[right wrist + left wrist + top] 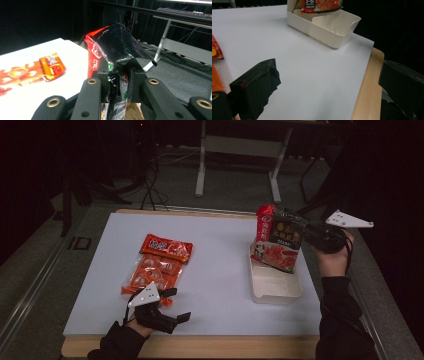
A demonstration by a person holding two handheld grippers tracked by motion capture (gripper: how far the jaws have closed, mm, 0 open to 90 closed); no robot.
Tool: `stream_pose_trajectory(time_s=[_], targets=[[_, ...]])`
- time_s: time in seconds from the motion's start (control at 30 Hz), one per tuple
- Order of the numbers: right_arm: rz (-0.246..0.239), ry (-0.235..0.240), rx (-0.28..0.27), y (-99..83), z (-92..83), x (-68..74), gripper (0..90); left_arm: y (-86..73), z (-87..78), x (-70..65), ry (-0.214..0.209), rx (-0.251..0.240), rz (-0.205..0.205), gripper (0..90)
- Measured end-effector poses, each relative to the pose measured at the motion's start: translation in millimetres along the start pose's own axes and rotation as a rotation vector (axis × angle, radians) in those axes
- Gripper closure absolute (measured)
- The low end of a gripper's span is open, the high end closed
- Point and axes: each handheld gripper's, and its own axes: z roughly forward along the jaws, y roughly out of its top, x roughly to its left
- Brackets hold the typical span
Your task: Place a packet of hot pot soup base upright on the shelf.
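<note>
A red and black food pouch (278,242) stands upright with its lower end in a cream plastic tray (276,290) at the right of the white mat. My right gripper (306,233) is shut on the pouch's top right edge; in the right gripper view the jaws (119,68) pinch the crumpled black foil (117,45). An orange-red snack packet (157,265) lies flat on the mat's left half. Just in front of it my left gripper (176,304) hovers low with its jaws wide apart and nothing between them (329,75). The tray (324,27) lies ahead of it.
The white mat (215,265) covers a wooden table whose edge (367,95) runs close by the left gripper. A metal desk frame (240,150) and cables stand on the floor beyond the table. The orange packet (51,65) lies far left in the right gripper view.
</note>
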Motion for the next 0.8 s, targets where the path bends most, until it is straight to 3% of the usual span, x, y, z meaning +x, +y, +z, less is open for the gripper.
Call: stream_pose_trajectory(time_s=[0.27,0.37,0.53,0.67,0.8], targets=[[-0.050,-0.039,0.040,-6.5,17.6,-1.2,76.3,-0.5,0.9,-0.4,-0.005,-0.002,0.003,2.5],[-0.058,-0.033,0.048,-9.1,22.7,-0.8,76.2,-1.1,0.4,0.9,-0.001,-0.005,-0.001,2.5],[-0.061,0.017,0.041,-15.1,29.9,-3.0,75.6,-1.5,0.3,2.0,-0.001,-0.008,-0.005,2.6],[-0.067,0.029,0.031,-20.0,30.4,-4.3,75.4,-2.4,-0.1,3.5,0.001,-0.011,-0.015,2.6],[-0.030,0.054,0.023,-25.8,29.0,-7.4,74.8,-2.4,-0.2,3.8,-0.001,-0.013,-0.018,2.6]])
